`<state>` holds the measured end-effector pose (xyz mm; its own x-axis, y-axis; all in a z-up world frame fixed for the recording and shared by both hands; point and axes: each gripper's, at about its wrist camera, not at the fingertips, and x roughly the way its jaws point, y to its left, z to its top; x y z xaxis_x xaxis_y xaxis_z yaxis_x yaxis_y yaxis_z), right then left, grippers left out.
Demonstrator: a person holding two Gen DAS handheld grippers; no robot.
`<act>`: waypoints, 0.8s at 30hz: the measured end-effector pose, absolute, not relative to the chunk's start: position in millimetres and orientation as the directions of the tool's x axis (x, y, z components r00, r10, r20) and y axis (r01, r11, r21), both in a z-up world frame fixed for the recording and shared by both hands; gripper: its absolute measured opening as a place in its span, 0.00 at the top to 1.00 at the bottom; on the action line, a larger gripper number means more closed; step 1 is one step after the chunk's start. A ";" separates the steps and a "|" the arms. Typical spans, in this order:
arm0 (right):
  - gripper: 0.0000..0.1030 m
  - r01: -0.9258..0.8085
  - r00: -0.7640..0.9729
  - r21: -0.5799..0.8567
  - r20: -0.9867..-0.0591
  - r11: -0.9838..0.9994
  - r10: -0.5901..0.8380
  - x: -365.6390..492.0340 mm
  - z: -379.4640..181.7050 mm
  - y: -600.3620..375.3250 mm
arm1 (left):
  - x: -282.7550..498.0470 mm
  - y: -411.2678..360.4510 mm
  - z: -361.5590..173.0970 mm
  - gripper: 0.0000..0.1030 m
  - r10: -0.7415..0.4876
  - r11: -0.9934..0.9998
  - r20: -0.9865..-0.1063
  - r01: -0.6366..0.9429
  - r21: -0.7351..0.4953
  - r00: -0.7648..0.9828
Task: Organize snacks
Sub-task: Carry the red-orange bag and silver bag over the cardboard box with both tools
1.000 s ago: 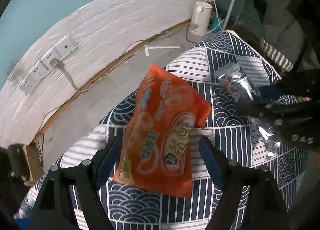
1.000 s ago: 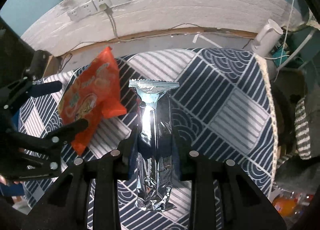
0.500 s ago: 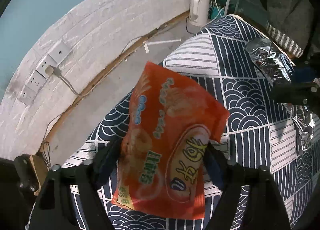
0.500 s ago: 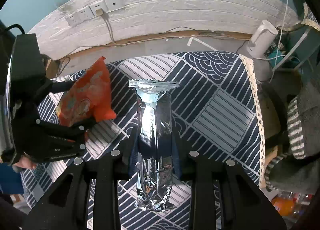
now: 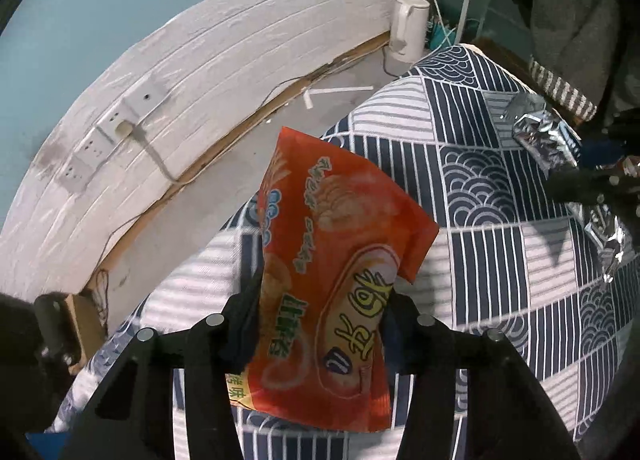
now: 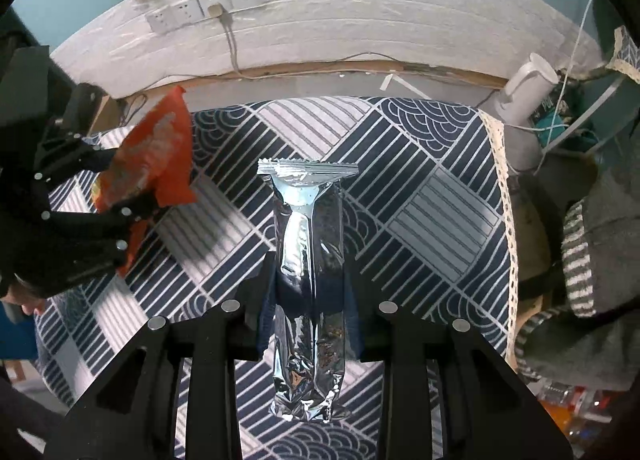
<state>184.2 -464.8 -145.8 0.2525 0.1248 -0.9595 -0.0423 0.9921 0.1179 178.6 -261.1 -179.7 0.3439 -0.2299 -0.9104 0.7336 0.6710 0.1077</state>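
My left gripper (image 5: 320,300) is shut on an orange snack bag (image 5: 332,260) with yellow and green print and holds it upright above the table. The bag also shows at the left of the right wrist view (image 6: 152,156). My right gripper (image 6: 308,292) is shut on a long silver foil snack pack (image 6: 308,260) and holds it upright above the table. The silver pack shows at the right edge of the left wrist view (image 5: 548,136), held in the other gripper.
A table with a navy and white patterned cloth (image 6: 420,188) lies under both grippers. A white kettle (image 5: 408,32) stands on the floor by the white brick wall with sockets (image 6: 200,8). Grey clothing (image 6: 592,260) hangs past the table's right edge.
My left gripper closed on the orange bag and lifted it off the cloth. My right gripper kept its hold on the silver pack and rose with it.
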 end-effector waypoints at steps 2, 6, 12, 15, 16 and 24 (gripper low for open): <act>0.73 -0.052 0.258 0.118 -0.958 0.992 0.127 181.6 -140.2 -462.4 | 172.7 -251.8 -172.5 0.50 -0.220 0.679 -0.907 0.724 0.121 0.358; 0.73 -0.074 0.273 0.112 -0.953 0.991 0.128 175.7 -126.0 -455.5 | 159.9 -231.8 -157.5 0.50 -0.210 0.704 -0.907 0.700 0.119 0.366; 0.73 -0.113 0.286 0.103 -0.949 0.988 0.131 166.1 -108.8 -438.7 | 138.5 -204.9 -136.9 0.50 -0.209 0.729 -0.904 0.676 0.110 0.373; 0.73 -0.135 0.296 0.110 -0.944 0.985 0.146 163.2 -98.6 -427.0 | 128.4 -194.4 -125.9 0.50 -0.209 0.740 -0.900 0.663 0.111 0.383; 0.73 -0.149 0.301 0.116 -0.941 0.982 0.157 163.0 -94.0 -420.6 | 123.6 -189.9 -121.0 0.50 -0.209 0.744 -0.898 0.659 0.112 0.388; 0.73 -0.243 0.313 0.133 -0.927 0.961 0.207 161.6 -73.5 -375.0 | 102.4 -157.0 -91.0 0.50 -0.192 0.781 -0.893 0.615 0.112 0.408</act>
<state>161.6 -375.0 -73.5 0.3128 0.2073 -0.9269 -0.2425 0.9610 0.1331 102.4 -157.0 -91.0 0.4076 -0.1924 -0.8927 0.6146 0.7808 0.1123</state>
